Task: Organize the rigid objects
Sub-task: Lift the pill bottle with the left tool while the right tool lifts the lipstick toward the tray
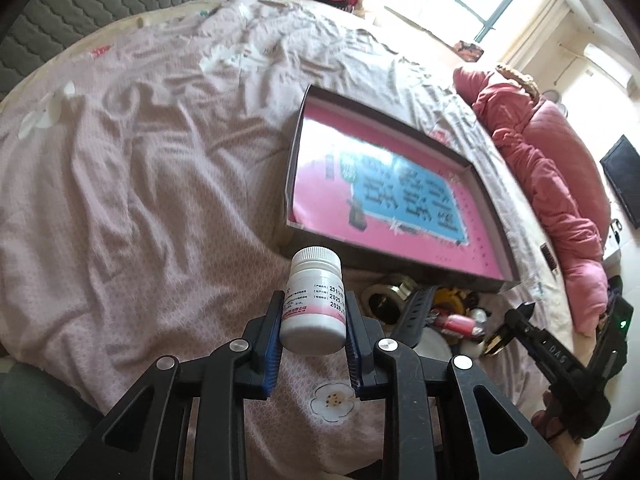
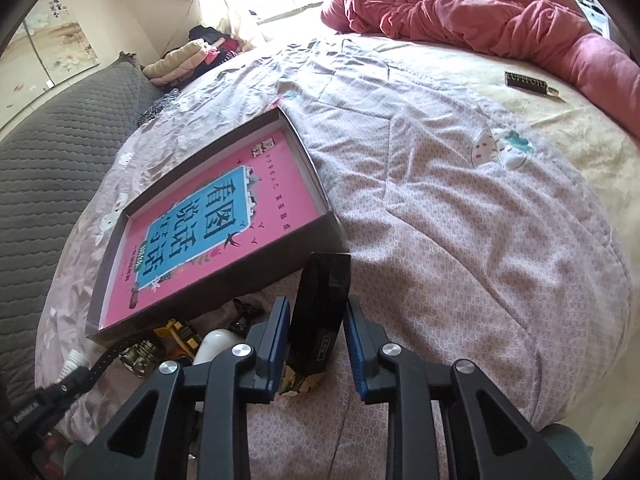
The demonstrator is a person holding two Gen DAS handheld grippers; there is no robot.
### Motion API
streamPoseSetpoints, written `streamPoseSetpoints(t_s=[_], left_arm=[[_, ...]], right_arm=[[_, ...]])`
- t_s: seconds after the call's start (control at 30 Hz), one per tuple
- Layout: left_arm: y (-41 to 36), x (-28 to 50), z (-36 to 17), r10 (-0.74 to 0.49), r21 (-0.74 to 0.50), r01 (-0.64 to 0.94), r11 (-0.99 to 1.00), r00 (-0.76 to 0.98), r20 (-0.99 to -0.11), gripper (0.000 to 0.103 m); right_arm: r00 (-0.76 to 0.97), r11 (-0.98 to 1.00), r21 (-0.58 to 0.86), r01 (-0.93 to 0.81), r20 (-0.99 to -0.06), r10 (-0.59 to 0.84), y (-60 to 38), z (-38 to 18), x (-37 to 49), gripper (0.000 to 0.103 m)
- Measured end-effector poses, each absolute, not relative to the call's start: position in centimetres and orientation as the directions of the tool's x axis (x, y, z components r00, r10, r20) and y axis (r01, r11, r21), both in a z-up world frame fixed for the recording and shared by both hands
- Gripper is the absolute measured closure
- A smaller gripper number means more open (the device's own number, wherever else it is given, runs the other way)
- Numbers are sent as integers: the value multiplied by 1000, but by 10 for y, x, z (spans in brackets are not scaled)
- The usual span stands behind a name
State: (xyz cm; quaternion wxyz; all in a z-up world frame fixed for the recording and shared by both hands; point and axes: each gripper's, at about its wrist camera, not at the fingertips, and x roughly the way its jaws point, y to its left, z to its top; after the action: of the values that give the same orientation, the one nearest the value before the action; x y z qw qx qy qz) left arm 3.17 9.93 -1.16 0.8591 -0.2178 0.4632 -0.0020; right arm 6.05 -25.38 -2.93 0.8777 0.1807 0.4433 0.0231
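Pill bottle (image 1: 314, 300), white with a ribbed cap, sits pinched between the left tongs (image 1: 314, 322), lifted above the pink bedsheet (image 1: 140, 200). Right tongs (image 2: 316, 336) pinch a black rectangular case (image 2: 320, 312), its gold end low. Just beyond both lies a shallow box (image 2: 224, 276) with a pink book (image 2: 200, 216) inside, and small clutter (image 1: 440, 312) beside its near wall.

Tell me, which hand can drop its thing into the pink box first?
Probably the left. The left gripper holds the white pill bottle just before the box's near wall. The right gripper holds a black case by the box's corner.
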Motion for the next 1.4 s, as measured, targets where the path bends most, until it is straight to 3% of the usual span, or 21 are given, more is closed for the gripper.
streamPoseSetpoints(t_s=[1.03,1.4], left_arm=[[84,51,35,-208,-378,-116,919,671,-712,76],[72,84,24,-192,-331,-93,939,657,-729,76]], right_arm=[[708,953,299,-47,-663,243,-238,38,67,80],[697,969,238,-59,-685,211,-232,39,91,80]])
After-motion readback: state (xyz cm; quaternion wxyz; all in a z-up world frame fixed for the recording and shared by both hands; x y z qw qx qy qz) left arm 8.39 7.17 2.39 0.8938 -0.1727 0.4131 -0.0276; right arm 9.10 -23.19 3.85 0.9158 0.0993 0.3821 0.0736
